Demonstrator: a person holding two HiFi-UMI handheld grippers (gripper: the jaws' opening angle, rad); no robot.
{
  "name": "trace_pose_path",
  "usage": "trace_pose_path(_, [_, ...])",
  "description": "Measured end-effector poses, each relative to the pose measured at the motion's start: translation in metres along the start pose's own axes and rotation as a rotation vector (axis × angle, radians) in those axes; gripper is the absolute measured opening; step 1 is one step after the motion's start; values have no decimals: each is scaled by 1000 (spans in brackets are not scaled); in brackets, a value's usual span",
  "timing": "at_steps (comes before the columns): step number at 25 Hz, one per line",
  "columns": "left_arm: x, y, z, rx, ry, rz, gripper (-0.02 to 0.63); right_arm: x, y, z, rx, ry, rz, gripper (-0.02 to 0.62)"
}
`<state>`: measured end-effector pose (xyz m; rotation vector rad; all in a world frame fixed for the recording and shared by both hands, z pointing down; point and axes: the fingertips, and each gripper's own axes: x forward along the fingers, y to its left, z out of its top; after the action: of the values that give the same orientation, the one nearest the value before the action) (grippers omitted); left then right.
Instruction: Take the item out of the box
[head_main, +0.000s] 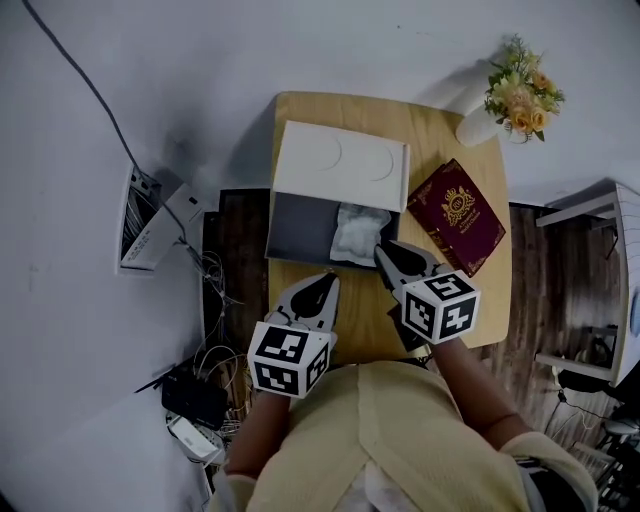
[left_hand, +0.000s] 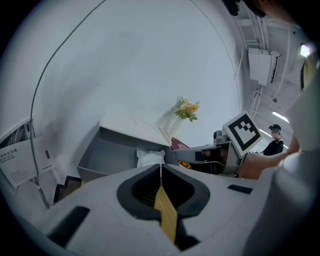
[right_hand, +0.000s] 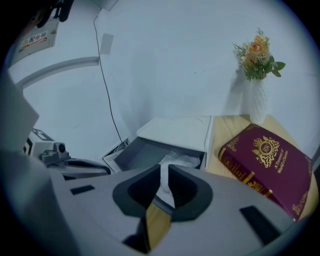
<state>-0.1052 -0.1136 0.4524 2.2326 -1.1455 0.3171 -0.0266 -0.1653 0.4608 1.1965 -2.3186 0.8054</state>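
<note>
A wooden table (head_main: 436, 128) against a pale wall (head_main: 200, 60), with a book and flowers on it.
A maroon book (head_main: 456, 215) with a gold crest lies flat near the table's right edge. A white vase (head_main: 478, 127) of yellow and peach flowers (head_main: 522, 95) stands at the far corner. A thin cable (head_main: 85, 75) runs down the wall to a white device (head_main: 150, 222) on the dark floor (head_main: 235, 235), where tangled wires and a black box (head_main: 195, 398) lie nearby.
</note>
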Motion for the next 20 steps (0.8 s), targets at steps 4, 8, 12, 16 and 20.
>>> trace_pose_path(4, [1, 6, 4, 12, 10, -37, 23, 7, -2, -2, 18, 25, -58, 34])
trace_pose_path(8, [3, 7, 9, 45, 20, -78, 23, 11, -8, -3, 46, 52, -110, 35])
trace_pose_path(12, [10, 7, 8, 74, 38, -122, 23, 13, -11, -5, 72, 72, -141, 98])
trace_pose_path(16, [14, 9, 11, 91, 46, -155, 23, 17, -11, -5, 83, 92, -160, 114])
trace_pose_path(20, [17, 9, 14, 106, 61, -176, 23, 23, -10, -7, 129, 127, -159, 126])
